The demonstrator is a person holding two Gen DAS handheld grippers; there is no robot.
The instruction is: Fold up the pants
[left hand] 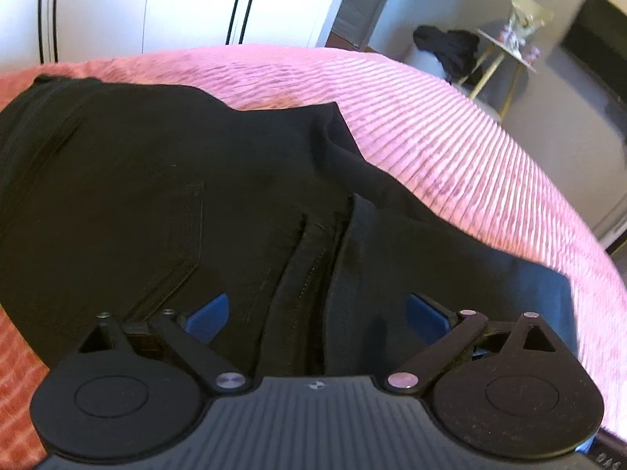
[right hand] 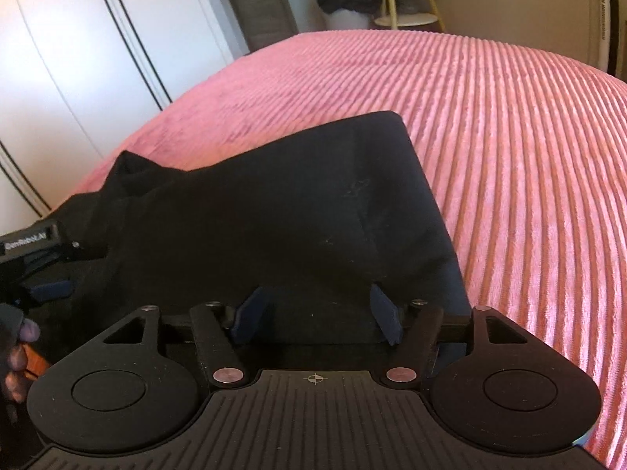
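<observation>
While spread flat on ribbed pink velvet bedspread [right hand: 490,125]: black cotton pants [left hand: 156,180], directly ahead of and beneath both grippers, long axis running left to right across both views, partly folded. Left gripper [left hand: 317,313] over seat and pocket end, jaws fully apart, nothing pinched. Right gripper [right hand: 313,315] over leg end, jaws partly apart, blue pads [right hand: 382,313] straddling slack cloth, no grip evident.

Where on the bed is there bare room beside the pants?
Free: pink bedspread right of the black pants and beyond them, toward the wardrobe. Crowded: the near edge, where the left gripper and right gripper hover open over the fabric.
</observation>
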